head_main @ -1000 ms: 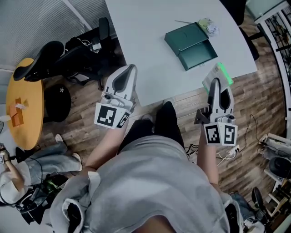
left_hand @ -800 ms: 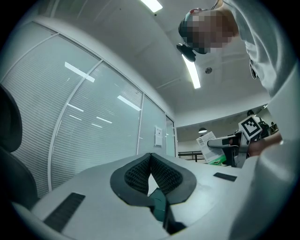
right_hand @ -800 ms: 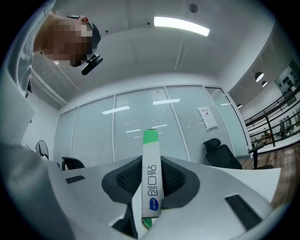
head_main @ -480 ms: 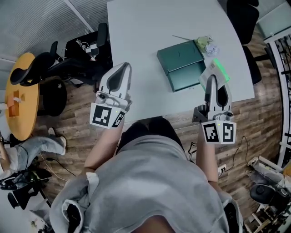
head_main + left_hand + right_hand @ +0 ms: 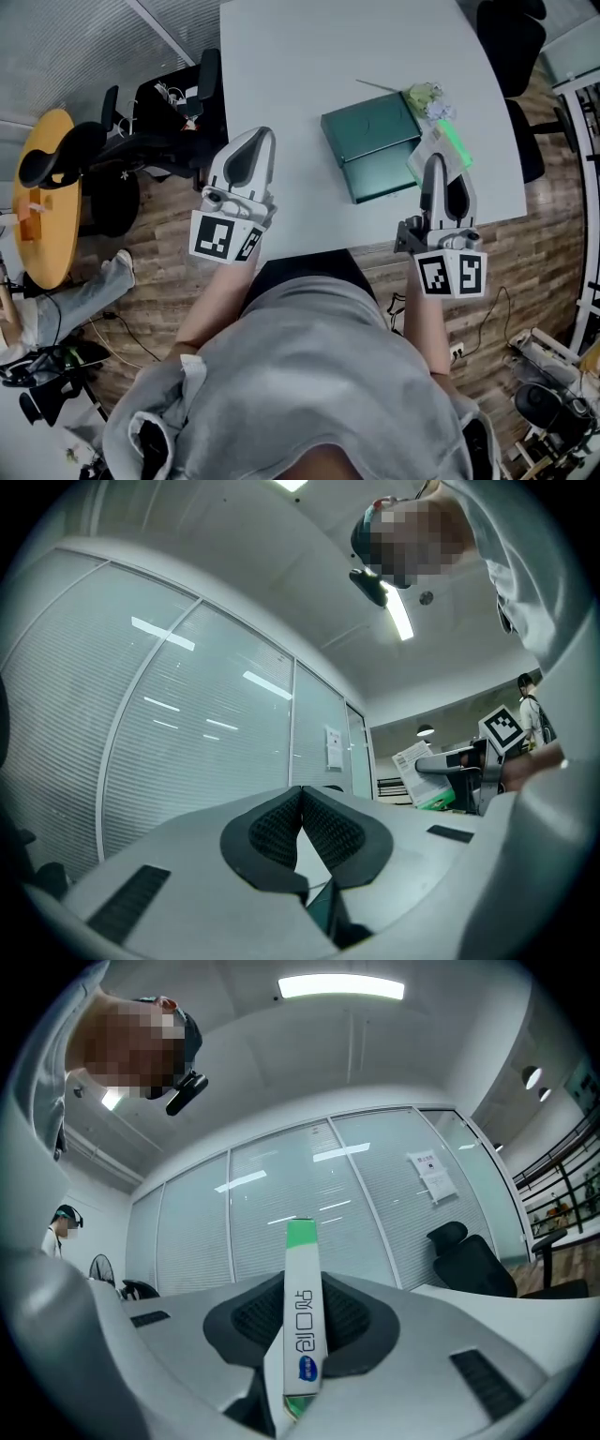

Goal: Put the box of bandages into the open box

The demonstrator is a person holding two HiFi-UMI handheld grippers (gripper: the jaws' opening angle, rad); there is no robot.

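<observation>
Over the near right edge of the white table, the right gripper is held pointing away from the person on an outstretched forearm. Its jaws are clamped on a thin white-and-green box of bandages, seen edge-on between the pads. In the head view, this box is seen just beside the right end of the dark green open box, which lies on the table with its lid folded back. The left gripper is held by the table's near left corner, its jaws closed tip to tip on nothing.
</observation>
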